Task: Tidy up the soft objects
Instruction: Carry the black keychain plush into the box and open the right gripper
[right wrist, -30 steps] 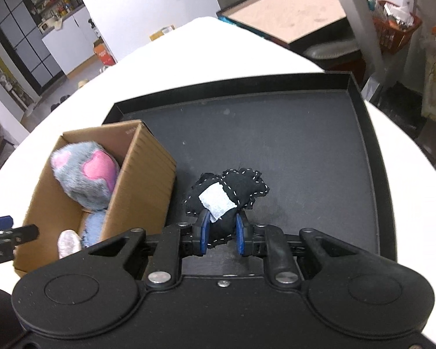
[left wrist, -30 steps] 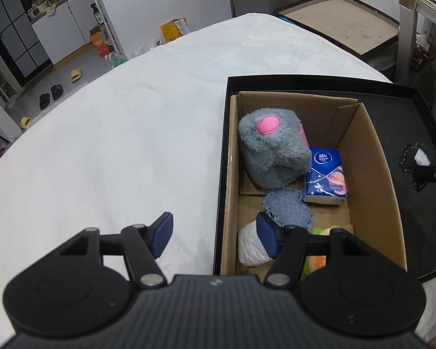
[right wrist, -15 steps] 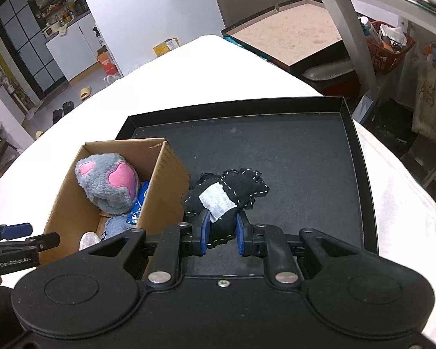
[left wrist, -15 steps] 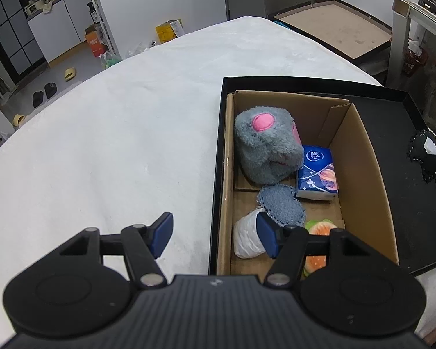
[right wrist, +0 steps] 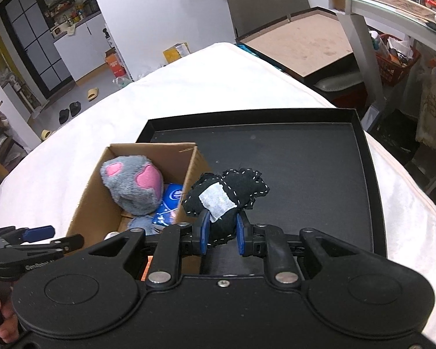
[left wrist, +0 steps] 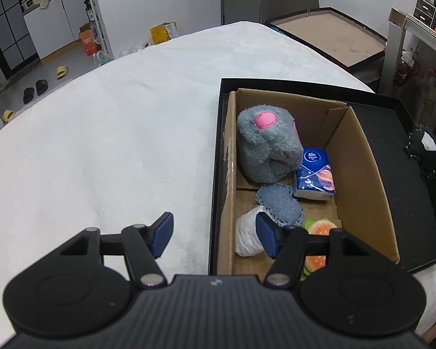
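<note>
1. black stitched plush (right wrist: 226,195) pinched in right tool (right wrist: 221,234), held off the black tray (right wrist: 363,192), beside the cardboard box (right wrist: 81,203) wall.
2. left tool (left wrist: 213,234) released, empty, by the box's near-left corner.
3. tray floor right of box is bare.

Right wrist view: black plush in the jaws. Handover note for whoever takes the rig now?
Right gripper: shut on the black plush toy, held up off the black tray, beside the cardboard box.
Left gripper: open, holding nothing, over the box's near left corner.
In the box: grey plush, tissue pack, denim pad, white bundle, burger toy.
Done: those five are boxed; the rest of the tray floor shows bare.
Left: carry the black plush over the box wall and release it, probably in the free right side.
</note>
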Motion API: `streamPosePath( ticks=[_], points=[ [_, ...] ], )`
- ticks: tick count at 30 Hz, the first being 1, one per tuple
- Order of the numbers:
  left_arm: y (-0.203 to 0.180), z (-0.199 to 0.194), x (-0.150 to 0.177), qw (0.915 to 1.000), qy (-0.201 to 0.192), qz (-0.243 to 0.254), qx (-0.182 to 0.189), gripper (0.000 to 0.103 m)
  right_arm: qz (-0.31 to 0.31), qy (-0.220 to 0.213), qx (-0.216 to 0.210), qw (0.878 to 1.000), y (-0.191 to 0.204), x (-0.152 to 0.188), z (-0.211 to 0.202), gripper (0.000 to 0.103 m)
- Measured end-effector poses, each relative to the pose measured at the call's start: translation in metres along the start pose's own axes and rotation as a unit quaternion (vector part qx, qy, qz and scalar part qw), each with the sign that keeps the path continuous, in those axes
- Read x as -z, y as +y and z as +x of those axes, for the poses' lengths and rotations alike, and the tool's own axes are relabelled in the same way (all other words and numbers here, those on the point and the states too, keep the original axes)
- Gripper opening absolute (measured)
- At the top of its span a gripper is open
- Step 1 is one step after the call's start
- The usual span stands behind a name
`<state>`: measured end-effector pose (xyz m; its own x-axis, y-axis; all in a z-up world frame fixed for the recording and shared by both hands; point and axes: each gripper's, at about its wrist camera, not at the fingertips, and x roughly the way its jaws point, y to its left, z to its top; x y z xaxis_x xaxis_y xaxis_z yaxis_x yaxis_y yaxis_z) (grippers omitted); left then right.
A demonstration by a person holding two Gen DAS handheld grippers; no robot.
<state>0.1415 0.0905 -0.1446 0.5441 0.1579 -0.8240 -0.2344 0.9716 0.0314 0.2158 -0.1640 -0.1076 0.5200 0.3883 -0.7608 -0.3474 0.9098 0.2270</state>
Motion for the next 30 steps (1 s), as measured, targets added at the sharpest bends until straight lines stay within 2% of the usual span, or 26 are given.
streamPosePath(
  ticks=[8, 13, 25, 30],
  points=[
    [0.009, 0.004, 0.004, 0.9996, 0.003, -0.014, 0.024, 0.057, -0.017, 0.000, 0.000, 1.000, 0.024, -0.002, 0.001, 0.019],
    [0.014, 0.007, 0.006, 0.9989, 0.005, -0.025, 0.039, 0.051, -0.028, 0.002, -0.007, 1.000, 0.041, -0.002, 0.002, 0.019],
    [0.018, 0.014, 0.009, 0.9973, 0.014, -0.029, 0.066, 0.031, -0.054, 0.011, -0.009, 0.998, 0.077, -0.006, 0.011, 0.020],
    [0.019, 0.020, 0.010, 0.9966, 0.024, -0.031, 0.072, 0.015, -0.064, 0.014, -0.009, 0.998, 0.088, -0.008, 0.013, 0.020]
  ],
)
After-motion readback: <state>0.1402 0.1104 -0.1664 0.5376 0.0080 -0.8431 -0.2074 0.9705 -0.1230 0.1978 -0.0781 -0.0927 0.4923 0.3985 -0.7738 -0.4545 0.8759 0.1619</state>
